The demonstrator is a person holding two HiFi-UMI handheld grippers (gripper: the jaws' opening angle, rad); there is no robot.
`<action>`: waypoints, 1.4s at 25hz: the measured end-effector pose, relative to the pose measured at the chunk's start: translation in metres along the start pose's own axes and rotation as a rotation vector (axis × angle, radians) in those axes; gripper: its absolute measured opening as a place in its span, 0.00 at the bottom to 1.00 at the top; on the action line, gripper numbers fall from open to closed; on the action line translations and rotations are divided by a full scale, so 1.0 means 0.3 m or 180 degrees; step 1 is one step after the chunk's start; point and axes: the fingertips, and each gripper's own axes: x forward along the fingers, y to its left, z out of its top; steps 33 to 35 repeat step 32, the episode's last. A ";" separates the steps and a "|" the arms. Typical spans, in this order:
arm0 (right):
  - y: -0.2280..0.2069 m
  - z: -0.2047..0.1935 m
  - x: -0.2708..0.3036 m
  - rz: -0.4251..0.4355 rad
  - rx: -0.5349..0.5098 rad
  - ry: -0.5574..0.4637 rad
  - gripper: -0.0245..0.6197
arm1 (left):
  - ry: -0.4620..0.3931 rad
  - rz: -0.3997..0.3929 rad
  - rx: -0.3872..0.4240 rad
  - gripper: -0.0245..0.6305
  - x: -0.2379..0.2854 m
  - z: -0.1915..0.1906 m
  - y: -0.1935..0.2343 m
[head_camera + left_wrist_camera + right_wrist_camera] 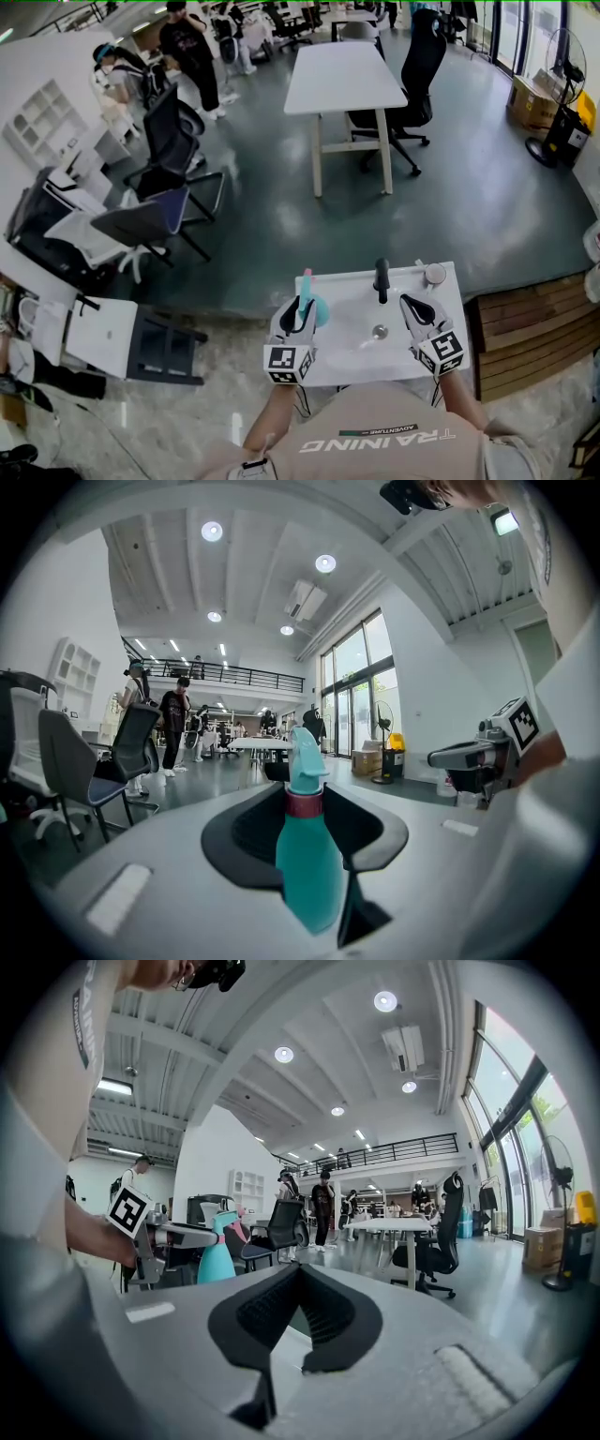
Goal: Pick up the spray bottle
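Open-plan office, double-height hall: white tables (342, 75), rolling office chairs (173, 141), wall shelf (42, 127), mezzanine railing (225, 674), tall windows (356, 696), ceiling downlights (212, 531), people (192, 56) at desks.

Sink (452, 354) stood just before person (375, 439). Bottle (314, 309) was at sink's left end, between jaws of left gripper (301, 309). Right gripper (412, 305) was over sink's right part, well apart from bottle. Tap (382, 279) rose at rear rim, between grippers; drain (380, 331) lay before it. Platform (530, 328) lay just right of sink. Long table (342, 66) stood far behind, chair (414, 75) at its right. Fan (567, 103) stood far right.
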 end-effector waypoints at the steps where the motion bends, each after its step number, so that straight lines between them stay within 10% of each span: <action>1: -0.001 -0.002 -0.002 -0.0005 0.0001 0.0002 0.04 | 0.0007 0.0001 -0.0004 0.26 -0.001 -0.004 -0.001; 35: -0.042 -0.048 -0.069 -0.0160 0.0084 0.0032 0.04 | 0.0055 -0.0138 0.0006 0.26 0.040 -0.026 -0.058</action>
